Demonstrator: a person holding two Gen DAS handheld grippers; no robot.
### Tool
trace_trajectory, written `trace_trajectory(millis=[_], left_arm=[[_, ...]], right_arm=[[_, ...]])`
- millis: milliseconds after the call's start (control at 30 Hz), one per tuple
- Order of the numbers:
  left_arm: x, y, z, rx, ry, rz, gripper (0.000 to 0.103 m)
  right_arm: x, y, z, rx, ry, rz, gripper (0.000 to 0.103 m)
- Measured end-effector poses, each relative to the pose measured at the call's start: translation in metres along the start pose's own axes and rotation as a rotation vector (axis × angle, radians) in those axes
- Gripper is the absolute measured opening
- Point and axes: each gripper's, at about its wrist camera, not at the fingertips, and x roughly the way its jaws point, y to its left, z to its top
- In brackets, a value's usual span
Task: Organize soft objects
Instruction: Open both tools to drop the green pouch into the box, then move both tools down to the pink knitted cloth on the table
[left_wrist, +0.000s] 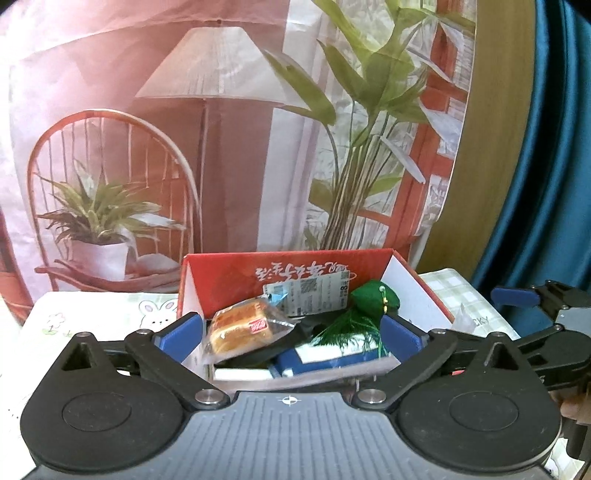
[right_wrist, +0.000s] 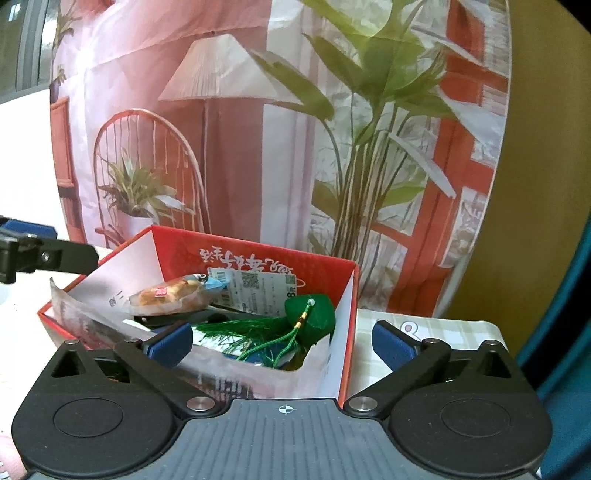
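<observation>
open red cardboard box (left_wrist: 280, 273) on the table, that's the landmark | wrapped golden bread bun (left_wrist: 240, 328) and green tasselled fabric pouch (right_wrist: 310, 317) both sitting inside it | left gripper (left_wrist: 291, 334) jaws spread wide, nothing pinched | right gripper (right_wrist: 282, 345) same, straddling the box's near corner

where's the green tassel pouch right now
In both views the green tassel pouch lies inside the red box, on its right side, right of the wrapped bread.

Each handheld gripper, left gripper (left_wrist: 291, 332) and right gripper (right_wrist: 282, 345), has a ribbed grey base marked with a small white crosshair, two rounded black housings with silver screws, black linkage arms, and blue finger pads (right_wrist: 171, 345).
</observation>
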Motion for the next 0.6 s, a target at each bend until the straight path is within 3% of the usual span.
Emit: trace_trajectory(millis=[600], left_arm=[[-0.059, 0.009, -0.052, -0.034, 0.003, 0.044, 0.103]], right_arm=[[-0.057, 0.018, -0.038, 0.041, -0.053, -0.002, 0.102]])
